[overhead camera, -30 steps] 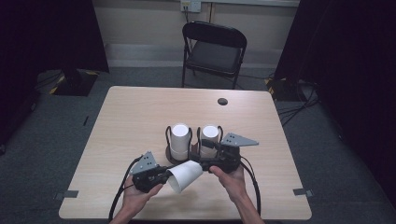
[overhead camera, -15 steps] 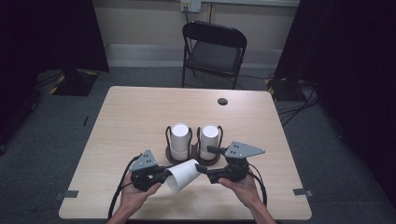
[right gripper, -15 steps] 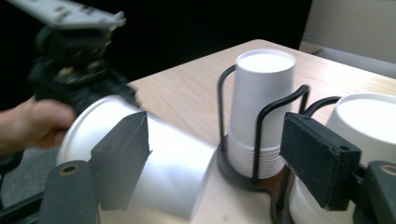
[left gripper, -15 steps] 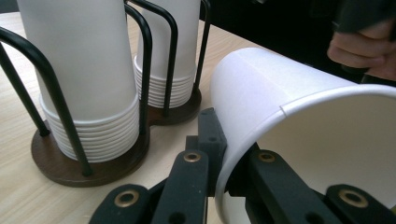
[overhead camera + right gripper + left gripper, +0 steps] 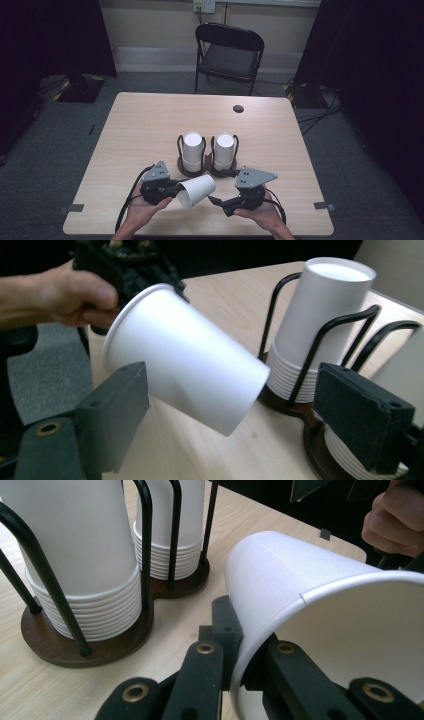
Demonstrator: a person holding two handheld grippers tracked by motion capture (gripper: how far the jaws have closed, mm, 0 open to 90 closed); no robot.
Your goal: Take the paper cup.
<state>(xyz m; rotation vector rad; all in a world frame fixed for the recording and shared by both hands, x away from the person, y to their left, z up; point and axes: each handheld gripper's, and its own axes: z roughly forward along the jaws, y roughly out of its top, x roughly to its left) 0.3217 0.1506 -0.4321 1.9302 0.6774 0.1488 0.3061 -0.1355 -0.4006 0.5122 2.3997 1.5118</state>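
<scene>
A white paper cup (image 5: 196, 190) lies tilted on its side just above the table, and my left gripper (image 5: 175, 188) is shut on its rim. In the left gripper view the jaws (image 5: 245, 650) pinch the rim of the cup (image 5: 325, 595). My right gripper (image 5: 220, 186) stands to the right of the cup's closed end; its jaws have just been opening and touch nothing. In the right gripper view the pads (image 5: 115, 410) stand wide apart, with the cup (image 5: 185, 375) ahead of them. Behind is a wire cup holder (image 5: 200, 172) with two stacks of upturned cups (image 5: 192, 149).
The holder's dark wooden base (image 5: 287, 400) sits close to the right jaw. A small black round disc (image 5: 238, 108) lies near the table's far edge. A black folding chair (image 5: 227, 50) stands beyond the table (image 5: 145, 125).
My right gripper has drawn back from the cup's closed end, rightward and toward the person, and its jaws have spread wide. The left gripper holds the cup as before.
</scene>
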